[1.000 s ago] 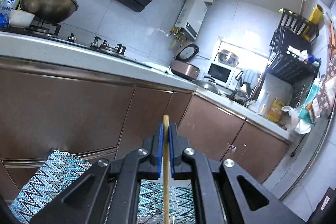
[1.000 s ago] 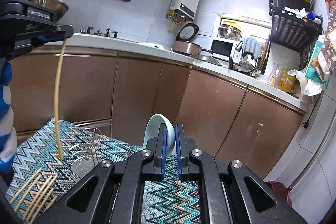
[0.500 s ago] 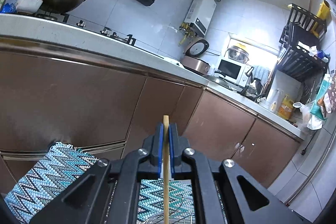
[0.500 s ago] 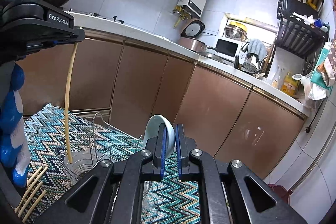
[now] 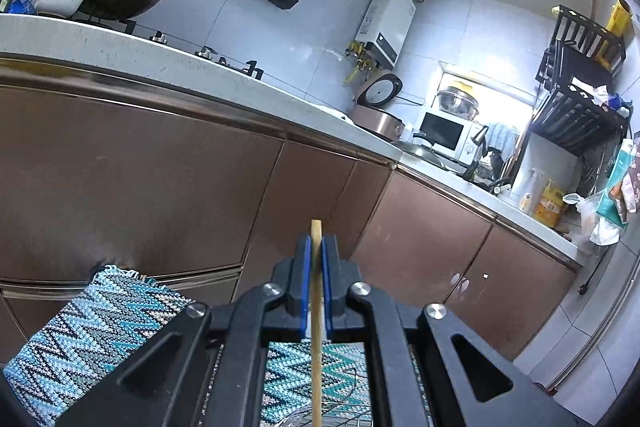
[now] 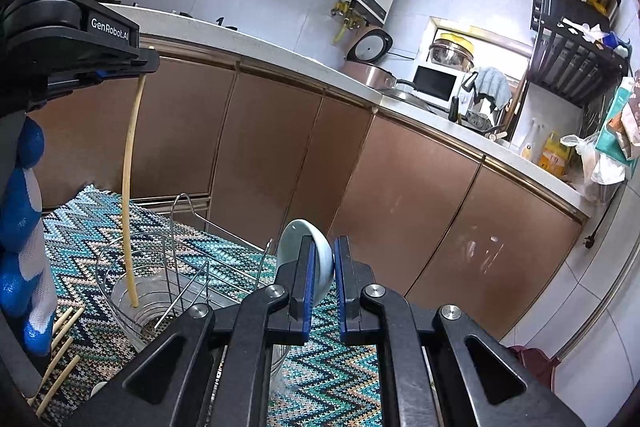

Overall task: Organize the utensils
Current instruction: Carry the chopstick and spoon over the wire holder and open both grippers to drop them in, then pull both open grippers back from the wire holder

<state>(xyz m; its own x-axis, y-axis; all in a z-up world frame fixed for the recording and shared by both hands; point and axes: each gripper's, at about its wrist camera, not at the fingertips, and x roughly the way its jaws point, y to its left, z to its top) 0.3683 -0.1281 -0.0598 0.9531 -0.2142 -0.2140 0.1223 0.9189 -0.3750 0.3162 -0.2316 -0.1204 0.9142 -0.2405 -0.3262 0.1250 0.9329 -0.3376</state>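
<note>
a chopstick [image 5: 316, 327] is pinched upright in the left gripper [image 5: 316, 259], its lower tip inside the wire holder [image 6: 132, 291] below. a spoon [image 6: 306, 259] is pinched in the right gripper [image 6: 321, 267]. loose chopsticks [image 6: 60, 355] lie on the mat [image 6: 340, 379] down-left.

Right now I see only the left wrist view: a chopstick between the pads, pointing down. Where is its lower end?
Observer: The chopstick tip is inside the round wire holder on the mat.
Operator: Are more chopsticks waiting?
Observer: Yes, several loose chopsticks lie on the mat, beside the holder.
Operator: What does the other hand-held gripper hold?
Observer: The right hand-held gripper is shut on a pale blue spoon, bowl end up.
</note>
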